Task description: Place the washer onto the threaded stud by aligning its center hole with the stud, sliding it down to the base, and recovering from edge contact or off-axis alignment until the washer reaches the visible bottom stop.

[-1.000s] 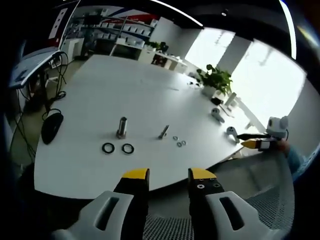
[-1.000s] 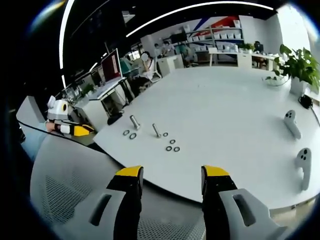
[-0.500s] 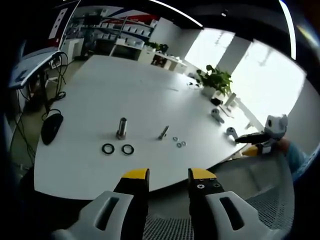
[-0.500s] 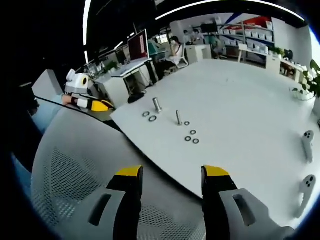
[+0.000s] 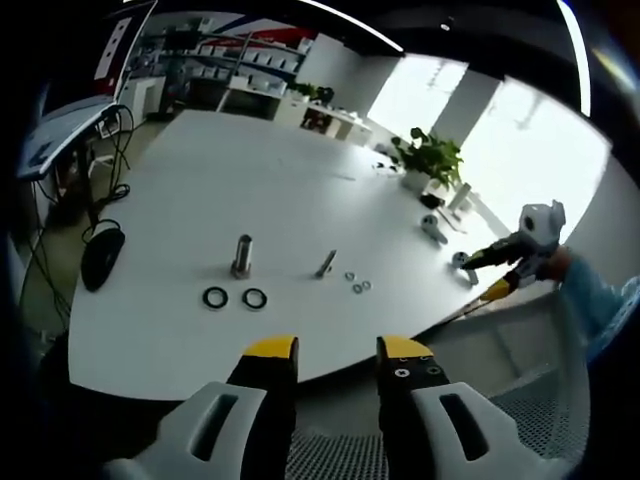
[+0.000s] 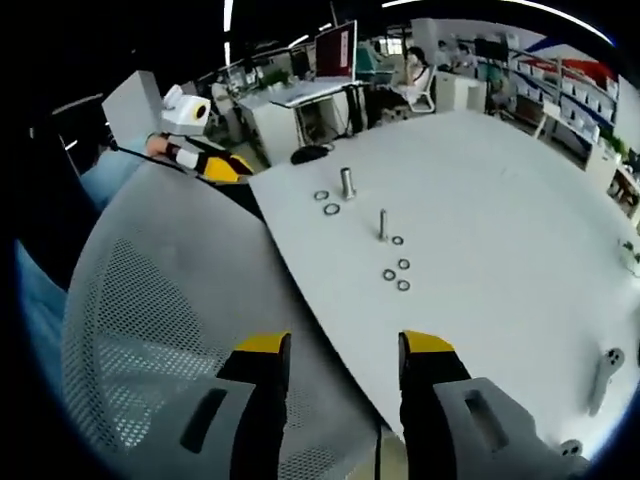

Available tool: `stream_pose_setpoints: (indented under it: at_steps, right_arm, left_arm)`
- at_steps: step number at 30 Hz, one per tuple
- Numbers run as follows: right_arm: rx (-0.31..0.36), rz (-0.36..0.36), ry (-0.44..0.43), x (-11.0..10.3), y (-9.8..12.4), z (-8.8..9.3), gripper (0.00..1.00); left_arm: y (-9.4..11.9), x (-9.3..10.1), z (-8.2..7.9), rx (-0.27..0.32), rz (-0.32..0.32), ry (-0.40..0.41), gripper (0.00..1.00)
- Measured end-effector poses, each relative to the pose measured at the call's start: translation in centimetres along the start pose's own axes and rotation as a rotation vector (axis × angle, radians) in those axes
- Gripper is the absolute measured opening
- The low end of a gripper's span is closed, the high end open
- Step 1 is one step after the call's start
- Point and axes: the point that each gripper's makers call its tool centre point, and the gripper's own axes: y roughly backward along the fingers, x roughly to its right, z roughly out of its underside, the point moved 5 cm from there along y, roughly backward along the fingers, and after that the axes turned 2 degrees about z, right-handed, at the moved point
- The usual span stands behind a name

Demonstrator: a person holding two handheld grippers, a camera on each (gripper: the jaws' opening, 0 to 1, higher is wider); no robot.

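Observation:
On the white table [image 5: 200, 180] a thick threaded stud [image 5: 243, 255] stands upright, with a thinner stud [image 5: 327, 263] to its right. Two dark large washers [image 5: 215, 297] lie in front of the thick stud, and several small washers [image 5: 358, 288] lie beside the thin one. My left gripper [image 5: 337, 350] is open and empty, short of the table's near edge. The right gripper view has the thick stud [image 6: 347, 183], thin stud [image 6: 382, 224], large washers [image 6: 326, 202] and small washers [image 6: 400, 272]. My right gripper [image 6: 345, 345] is open and empty above a chair back.
A grey mesh chair back [image 6: 170, 300] lies between my right gripper and the table. A black mouse [image 5: 103, 253] sits at the table's left edge. Two white controllers [image 5: 435, 230] and a potted plant [image 5: 432, 160] are at the far right. Desks and shelves stand behind.
The right gripper has lifted and pulled back from the table edge, so its view now looks down over the chair back. The left gripper has stayed still. Studs and washers are unmoved.

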Motion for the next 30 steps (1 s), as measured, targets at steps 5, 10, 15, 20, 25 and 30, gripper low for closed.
stream_pose_setpoints:
  at_steps: [5,10,15,20,25,30]
  right_arm:
    - [-0.068,-0.044,0.092,0.6,-1.0,-0.8,0.45]
    - [-0.127,-0.055,0.184,1.8,-2.4,-1.5,0.44]
    - [-0.174,-0.057,0.249,3.3,-4.3,-1.8,0.42]
    - [-0.22,-0.067,0.303,4.5,-6.2,-1.7,0.39]
    - [-0.256,-0.083,0.357,5.3,-7.7,-1.6,0.39]
    - [-0.305,-0.092,0.403,6.2,-9.7,-1.3,0.38]
  left_arm:
    - [0.0,0.0,0.0,0.004,-0.001,0.002,0.29]
    - [0.1,0.0,0.0,0.003,-0.002,0.002,0.29]
    - [0.1,-0.1,0.0,0.008,-0.005,0.006,0.29]
    - [0.2,-0.1,0.0,0.011,-0.009,0.01,0.29]
    - [0.2,-0.2,0.0,0.011,-0.01,0.015,0.29]
    - [0.2,-0.2,0.0,0.011,-0.008,0.018,0.29]
